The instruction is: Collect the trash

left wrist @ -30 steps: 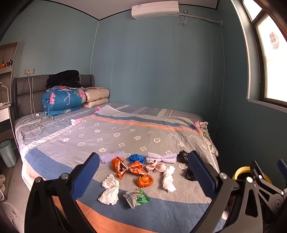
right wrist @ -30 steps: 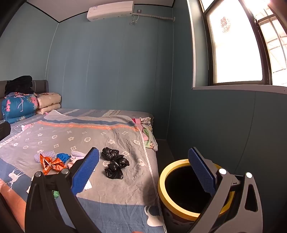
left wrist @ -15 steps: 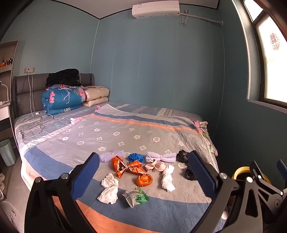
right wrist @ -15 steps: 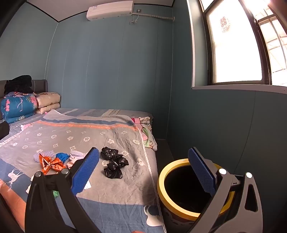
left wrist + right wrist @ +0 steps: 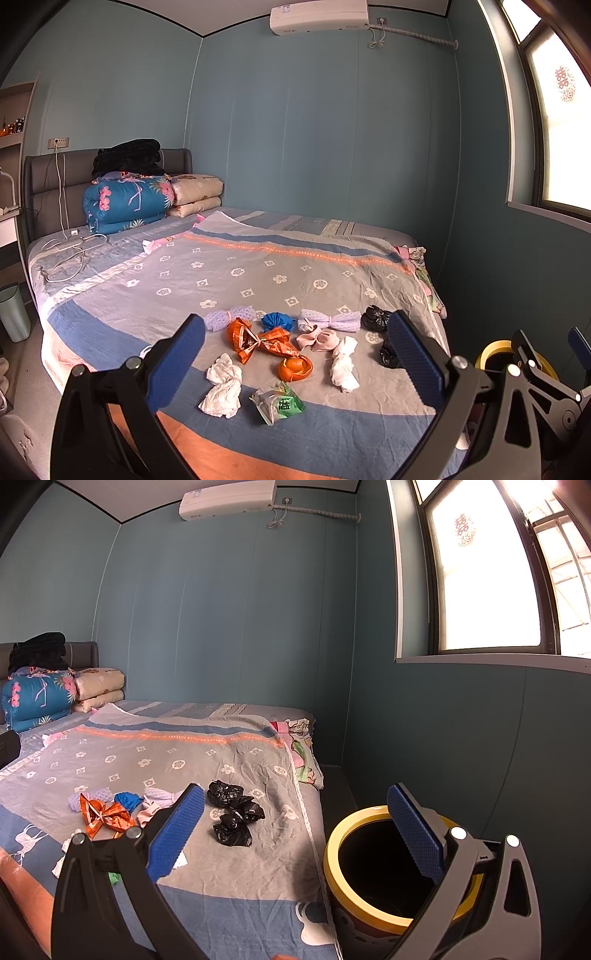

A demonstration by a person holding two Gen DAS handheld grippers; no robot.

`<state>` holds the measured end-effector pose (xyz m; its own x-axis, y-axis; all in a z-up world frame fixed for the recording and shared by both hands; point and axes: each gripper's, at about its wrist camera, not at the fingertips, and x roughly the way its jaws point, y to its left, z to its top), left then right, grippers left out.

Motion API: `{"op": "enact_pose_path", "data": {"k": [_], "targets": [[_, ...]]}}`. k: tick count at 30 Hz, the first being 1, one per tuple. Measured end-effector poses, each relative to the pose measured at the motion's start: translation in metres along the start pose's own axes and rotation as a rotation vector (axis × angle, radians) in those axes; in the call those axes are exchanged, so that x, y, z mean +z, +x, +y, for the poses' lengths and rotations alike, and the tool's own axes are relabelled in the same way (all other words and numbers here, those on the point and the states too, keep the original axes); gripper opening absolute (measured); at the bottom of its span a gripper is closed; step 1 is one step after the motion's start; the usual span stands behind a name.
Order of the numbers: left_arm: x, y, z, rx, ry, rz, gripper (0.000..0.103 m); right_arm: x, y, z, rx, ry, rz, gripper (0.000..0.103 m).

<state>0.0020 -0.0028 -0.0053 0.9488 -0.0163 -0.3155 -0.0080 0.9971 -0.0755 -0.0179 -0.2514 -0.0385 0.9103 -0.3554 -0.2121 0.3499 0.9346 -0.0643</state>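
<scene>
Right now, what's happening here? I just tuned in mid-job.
Nothing has been picked up yet. The left hand-held gripper hangs open above the litter on the bed: an orange wrapper, orange peel, white tissue wads and a green snack packet. The right hand-held gripper is open too, between the black bags and the yellow-rimmed bin beside the bed.

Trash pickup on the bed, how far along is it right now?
Nothing looks collected yet. Both the left gripper and right gripper are open and empty. The orange wrapper, white tissues, black bags and other scraps lie on the bed; the yellow-rimmed bin waits beside it.
</scene>
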Motion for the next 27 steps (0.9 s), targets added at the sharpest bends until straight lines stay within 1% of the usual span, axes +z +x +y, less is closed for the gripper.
{"op": "enact_pose_path", "data": {"k": [12, 27], "targets": [[-0.0006, 0.003, 0.0017, -0.004, -0.007, 0.016, 0.096, -0.0003, 0.001, -0.0009, 0.004, 0.0, 0.004, 0.095], [-0.0006, 0.0025, 0.0024, -0.006, -0.009, 0.016, 0.096, -0.0005, 0.0008, -0.0005, 0.006, -0.003, 0.006, 0.095]]}}
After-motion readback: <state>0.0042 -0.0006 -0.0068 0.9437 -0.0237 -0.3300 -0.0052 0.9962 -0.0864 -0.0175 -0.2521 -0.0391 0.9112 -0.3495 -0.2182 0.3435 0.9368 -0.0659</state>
